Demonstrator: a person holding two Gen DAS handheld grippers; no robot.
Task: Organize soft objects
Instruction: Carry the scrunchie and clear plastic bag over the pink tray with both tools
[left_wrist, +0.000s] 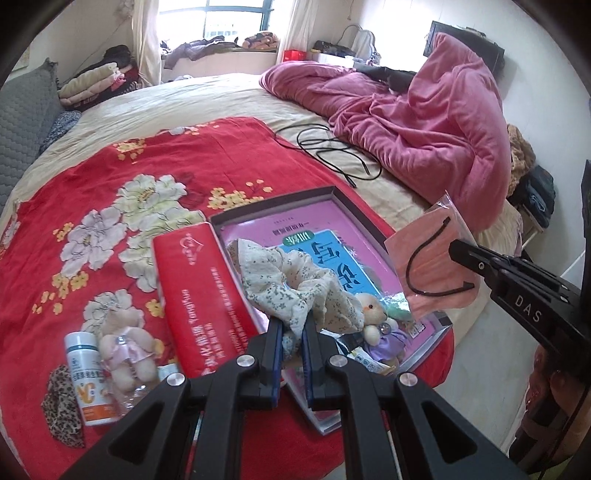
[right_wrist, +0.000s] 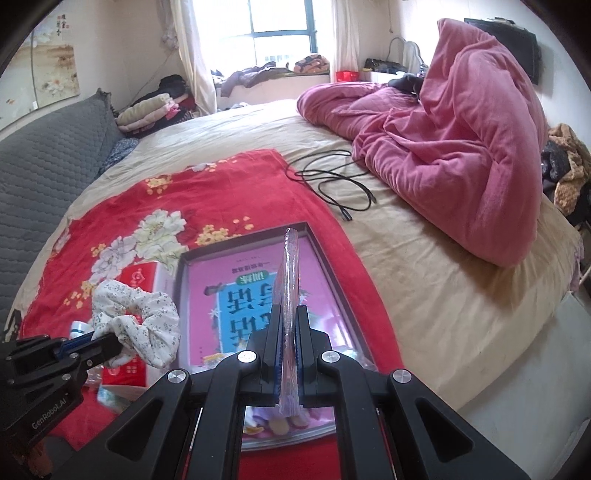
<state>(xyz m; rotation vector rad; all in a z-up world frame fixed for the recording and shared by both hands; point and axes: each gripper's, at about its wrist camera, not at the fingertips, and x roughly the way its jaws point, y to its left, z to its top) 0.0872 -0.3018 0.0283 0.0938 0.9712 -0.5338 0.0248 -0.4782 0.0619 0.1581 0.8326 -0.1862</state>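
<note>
Floral scrunchie (left_wrist: 295, 280): pinched by left gripper (left_wrist: 293, 328) above the box tray (left_wrist: 369, 218); thin hold may slip
Pink packet (left_wrist: 432, 258): clamped by right gripper (right_wrist: 290, 314); loose, could drop beyond tray

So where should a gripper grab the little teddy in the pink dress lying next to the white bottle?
Probably around its middle, coming straight down from above. The pink-dressed teddy lies flat on the red blanket, with the white bottle close on one side, so pinch its soft waist with the fingers set across the body.
</note>
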